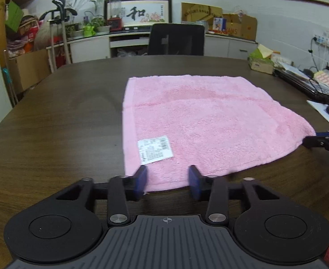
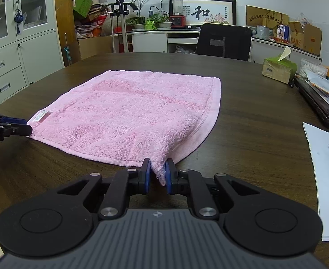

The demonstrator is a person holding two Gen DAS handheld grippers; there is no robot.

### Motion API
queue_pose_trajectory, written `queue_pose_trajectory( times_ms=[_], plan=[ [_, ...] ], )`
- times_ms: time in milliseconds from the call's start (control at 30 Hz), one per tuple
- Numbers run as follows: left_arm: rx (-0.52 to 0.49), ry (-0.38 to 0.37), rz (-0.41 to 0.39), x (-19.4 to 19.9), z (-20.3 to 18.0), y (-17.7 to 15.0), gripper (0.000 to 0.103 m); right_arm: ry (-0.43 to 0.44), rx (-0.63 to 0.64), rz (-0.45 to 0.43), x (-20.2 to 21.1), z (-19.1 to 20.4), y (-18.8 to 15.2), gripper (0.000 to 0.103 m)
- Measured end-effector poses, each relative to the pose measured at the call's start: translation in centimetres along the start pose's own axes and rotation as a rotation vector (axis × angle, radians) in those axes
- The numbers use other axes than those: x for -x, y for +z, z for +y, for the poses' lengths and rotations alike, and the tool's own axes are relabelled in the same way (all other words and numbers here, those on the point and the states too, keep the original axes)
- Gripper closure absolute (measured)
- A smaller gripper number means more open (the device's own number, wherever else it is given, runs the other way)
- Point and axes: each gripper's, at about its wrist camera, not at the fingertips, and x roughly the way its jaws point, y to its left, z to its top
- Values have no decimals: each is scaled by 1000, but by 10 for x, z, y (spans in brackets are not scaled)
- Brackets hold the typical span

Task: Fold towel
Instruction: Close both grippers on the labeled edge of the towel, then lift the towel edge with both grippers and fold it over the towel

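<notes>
The left gripper's [image 1: 167, 182] fingers [image 1: 142, 180] are standing spread apart over the near left corner of the pink towel [image 1: 204, 121] lying flat on the desk [image 1: 52, 134], while the right gripper's [image 2: 158, 174] fingers [image 2: 169, 173] are pinching its near right corner.

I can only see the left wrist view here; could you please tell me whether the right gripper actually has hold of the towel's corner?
Observer: Yes. In the right wrist view the right gripper is shut on the near right corner of the pink towel, with cloth bunched between its pads.
Operator: Thank you. How does my left gripper look from that side?
Observer: The left gripper sits at the towel's near left corner, beside the white label. Whether it is pinching cloth is not clear there.
</notes>
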Motion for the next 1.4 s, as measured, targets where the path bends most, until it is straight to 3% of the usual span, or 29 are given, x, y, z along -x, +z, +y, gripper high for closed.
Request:
queue_pose_trajectory(
  times_ms=[167, 267, 333, 400, 500, 567, 867, 1200, 1400],
  plan=[
    [9, 11, 57, -9, 0, 0, 22, 7, -10, 1, -1, -3, 2, 89],
    [-2, 2, 60, -12, -4, 5, 30, 13, -18, 1, -2, -6, 3, 89],
    [-10, -5, 60, -13, -6, 8, 45, 17, -23, 0, -3, -7, 3, 89],
    [-20, -19, 57, -10, -11, 4, 73, 20, -27, -2, 0, -4, -2, 89],
    [-41, -34, 59, -10, -16, 5, 90, 27, -32, -4, 1, -3, -4, 89],
    [-52, -37, 58, -9, -20, 4, 95, 28, -35, -6, 1, -3, -4, 89],
    [-97, -18, -5, 10, -32, -4, 97, 23, -74, -78, 14, -6, -1, 89],
    [-84, -58, -200, 66, -33, 11, 97, 23, -120, -226, 41, -8, 21, 90],
    [-31, -30, -206, 35, -25, 55, 97, 23, -147, -315, 58, -9, 34, 90]
  ],
)
